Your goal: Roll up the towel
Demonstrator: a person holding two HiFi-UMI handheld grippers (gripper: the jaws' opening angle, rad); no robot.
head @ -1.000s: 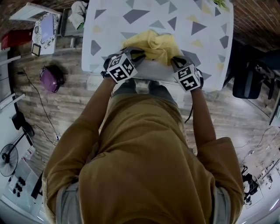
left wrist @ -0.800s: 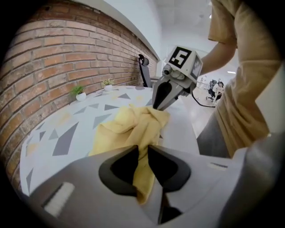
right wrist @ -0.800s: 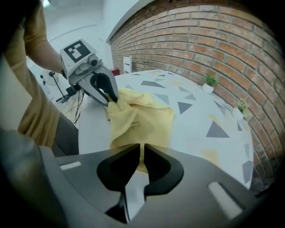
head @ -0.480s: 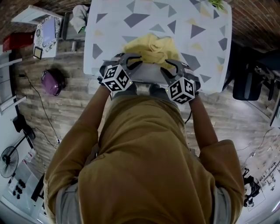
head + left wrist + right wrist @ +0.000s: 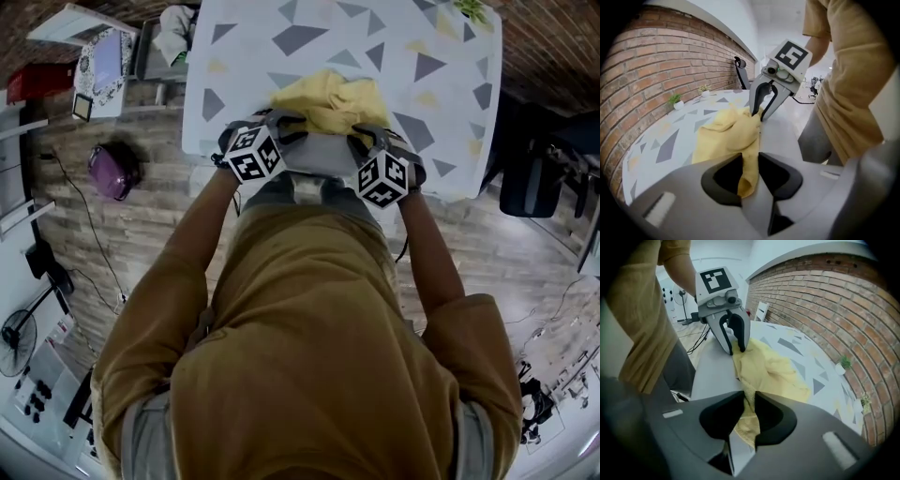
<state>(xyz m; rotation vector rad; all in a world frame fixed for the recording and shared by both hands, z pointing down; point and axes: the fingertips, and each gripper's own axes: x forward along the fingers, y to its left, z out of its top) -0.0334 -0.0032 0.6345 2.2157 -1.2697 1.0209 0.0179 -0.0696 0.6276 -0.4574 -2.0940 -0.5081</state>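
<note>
Yellow and bunched, the towel has barely shifted from a second ago: it lies as a loose heap at the near edge of the worktop, on the side where the person stands. What has moved is the pair of tongs at its near hem. They have drawn closer together, the right one most, and its marker cube has rolled.

The left tongs hold the near left part of the cloth. The left gripper view shows a fold of yellow fabric running between the jaws and filling the narrow gap. These jaws have just been opening a little, yet the cloth is still caught between them. The right tongs hold the near right part. Their own view shows the hem pinched in a tight slot, and these jaws have just been closing further on it. A short, slack stretch of hem joins the two grips.

No roll has started, and the cloth is neither flat nor straight-edged. I judge the step in hand to be securing the near edge at two points, ahead of any rolling.

The next move probably calls for a firmer left grip, since that one is loosening. Then both hands would spread apart to pull the hem taut and straight and draw the heap out flat. Only then could they turn the edge over evenly.
</note>
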